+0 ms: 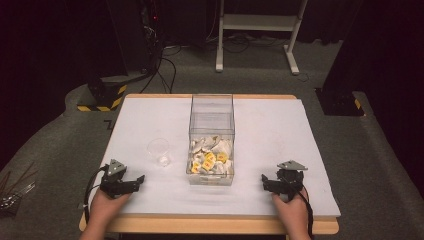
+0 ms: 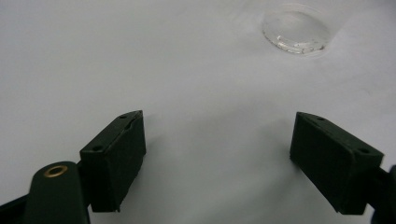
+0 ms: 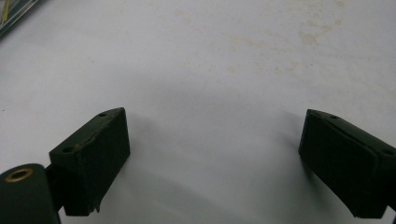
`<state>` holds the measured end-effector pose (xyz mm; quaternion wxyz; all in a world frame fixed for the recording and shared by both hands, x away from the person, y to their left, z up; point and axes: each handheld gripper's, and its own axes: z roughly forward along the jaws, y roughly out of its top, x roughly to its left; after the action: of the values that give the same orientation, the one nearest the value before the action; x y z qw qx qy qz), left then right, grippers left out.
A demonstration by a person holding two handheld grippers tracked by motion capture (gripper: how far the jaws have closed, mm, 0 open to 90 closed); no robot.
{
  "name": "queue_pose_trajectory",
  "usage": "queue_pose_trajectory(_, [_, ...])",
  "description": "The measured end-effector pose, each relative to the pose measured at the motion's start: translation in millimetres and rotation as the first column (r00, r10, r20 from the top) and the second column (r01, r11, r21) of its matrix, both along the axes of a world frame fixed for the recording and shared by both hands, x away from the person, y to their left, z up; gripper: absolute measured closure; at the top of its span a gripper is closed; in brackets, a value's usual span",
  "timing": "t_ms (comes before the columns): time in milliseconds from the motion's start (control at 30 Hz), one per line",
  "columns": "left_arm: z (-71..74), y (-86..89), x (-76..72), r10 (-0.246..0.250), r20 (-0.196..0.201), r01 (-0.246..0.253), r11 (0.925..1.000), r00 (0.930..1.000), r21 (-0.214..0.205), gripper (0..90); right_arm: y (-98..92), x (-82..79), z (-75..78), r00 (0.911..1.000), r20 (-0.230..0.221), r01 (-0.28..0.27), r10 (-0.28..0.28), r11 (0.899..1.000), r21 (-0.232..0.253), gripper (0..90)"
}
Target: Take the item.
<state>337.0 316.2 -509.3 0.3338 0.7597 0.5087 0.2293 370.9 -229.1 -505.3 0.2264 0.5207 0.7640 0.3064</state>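
Both hand-held grippers, left (image 1: 141,178) and right (image 1: 263,178), wide and empty, flanking the clear box (image 1: 212,120); cup (image 1: 158,151) nearby.

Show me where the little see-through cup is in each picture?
High view: the clear cup stands on the white table cover, left of the clear box.
Left gripper view: the cup sits at the top right, beyond the open jaws.
Right gripper view: not in it.
Shared landmark: the white table cover.
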Motion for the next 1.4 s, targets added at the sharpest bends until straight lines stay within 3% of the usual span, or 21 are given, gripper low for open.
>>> queue_pose_trajectory(833, [0.8,-0.1,0.8,0.004,-0.004,-0.004,1.0000,1.0000,0.008,18.6,-0.4,0.5,0.0,1.0000,-0.004,-0.001,0.001,1.000,0.009,8.4])
queue_pose_trajectory(1067, [3.1,-0.5,1.1,-0.010,-0.016,0.009,0.9999,0.9998,-0.014,19.5,-0.3,0.4,0.0,1.0000,-0.003,-0.001,0.001,1.000,0.008,8.4])
queue_pose_trajectory(1400, [12.5,-2.9,-5.0,-0.045,0.018,0.045,0.9988,0.9988,-0.019,18.9,-0.3,0.3,0.0,1.0000,-0.003,-0.001,0.001,1.000,0.008,8.4])
